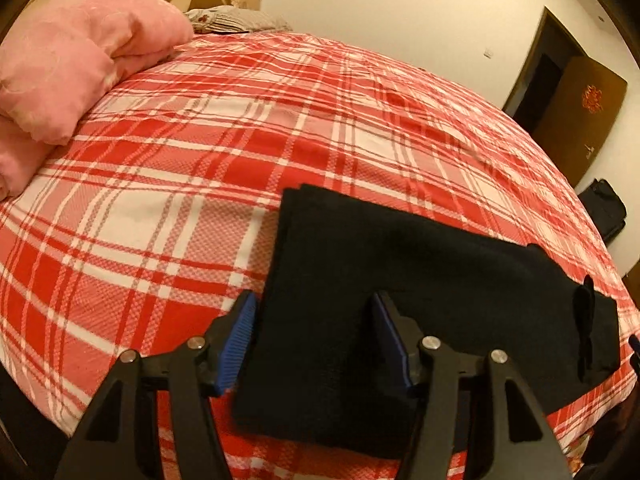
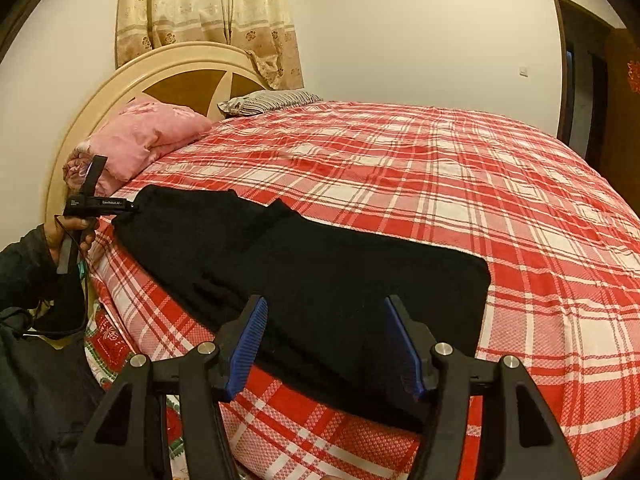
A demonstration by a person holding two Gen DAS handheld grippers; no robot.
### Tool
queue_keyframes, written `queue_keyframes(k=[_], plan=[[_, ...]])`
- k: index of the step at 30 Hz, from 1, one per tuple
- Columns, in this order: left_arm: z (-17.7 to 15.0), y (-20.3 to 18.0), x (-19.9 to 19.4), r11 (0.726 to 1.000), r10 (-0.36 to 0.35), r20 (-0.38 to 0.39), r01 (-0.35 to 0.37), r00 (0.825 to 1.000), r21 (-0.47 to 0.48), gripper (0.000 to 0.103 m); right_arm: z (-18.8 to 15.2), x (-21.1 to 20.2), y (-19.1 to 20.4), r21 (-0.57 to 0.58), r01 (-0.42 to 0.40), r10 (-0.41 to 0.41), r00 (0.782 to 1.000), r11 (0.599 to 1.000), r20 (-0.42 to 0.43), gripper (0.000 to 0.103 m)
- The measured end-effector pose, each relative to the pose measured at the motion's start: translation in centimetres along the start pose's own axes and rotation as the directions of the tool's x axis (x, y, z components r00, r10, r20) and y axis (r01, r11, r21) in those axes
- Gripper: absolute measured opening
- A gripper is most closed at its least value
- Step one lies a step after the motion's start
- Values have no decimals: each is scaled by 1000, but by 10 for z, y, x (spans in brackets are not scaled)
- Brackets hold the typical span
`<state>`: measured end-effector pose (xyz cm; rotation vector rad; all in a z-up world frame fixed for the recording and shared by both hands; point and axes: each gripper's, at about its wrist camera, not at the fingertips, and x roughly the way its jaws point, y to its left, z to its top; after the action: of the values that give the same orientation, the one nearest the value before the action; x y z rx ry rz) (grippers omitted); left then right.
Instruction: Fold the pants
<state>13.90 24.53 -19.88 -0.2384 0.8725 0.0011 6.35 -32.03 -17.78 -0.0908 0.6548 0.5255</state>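
Red and white checked bedding (image 2: 460, 184) covers a big bed, with a pink blanket (image 2: 148, 132) bunched up by the headboard (image 2: 120, 80). Black pants (image 2: 320, 264) lie flat along the near edge of the bed. Both the left gripper (image 1: 314, 320) and the right gripper (image 2: 326, 324) hang over the pants with their jaws apart, holding nothing.

pants (image 2: 320, 272) blk | bedspread (image 2: 440, 184) red/wht plaid | quilt (image 2: 148, 136) pink | curtain (image 2: 208, 12) beige floral
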Motion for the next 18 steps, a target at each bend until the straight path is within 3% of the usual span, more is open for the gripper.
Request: queue_keyframes(k=[5, 13, 14, 15, 16, 18], plan=[[6, 2, 4, 999, -41, -13, 41, 999, 12, 61, -1, -1, -2, 15, -8, 8, 1000, 1000, 4, 62], [9, -6, 5, 999, -14, -47, 16, 999, 45, 53, -7, 6, 1, 10, -14, 14, 1000, 1000, -23, 62], [9, -6, 4, 999, -22, -49, 24, 999, 43, 44, -7, 6, 1, 9, -14, 14, 1000, 1000, -24, 62], [9, -8, 1, 998, -45, -52, 47, 998, 44, 23, -7, 6, 1, 9, -15, 15, 1000, 1000, -23, 62], [9, -11, -2, 995, -86, -61, 89, 994, 41, 22, -7, 6, 1, 9, -14, 14, 1000, 1000, -23, 62], [8, -18, -8, 996, -57, -59, 61, 997, 62, 22, -8, 5, 1, 10, -13, 14, 1000, 1000, -22, 62]])
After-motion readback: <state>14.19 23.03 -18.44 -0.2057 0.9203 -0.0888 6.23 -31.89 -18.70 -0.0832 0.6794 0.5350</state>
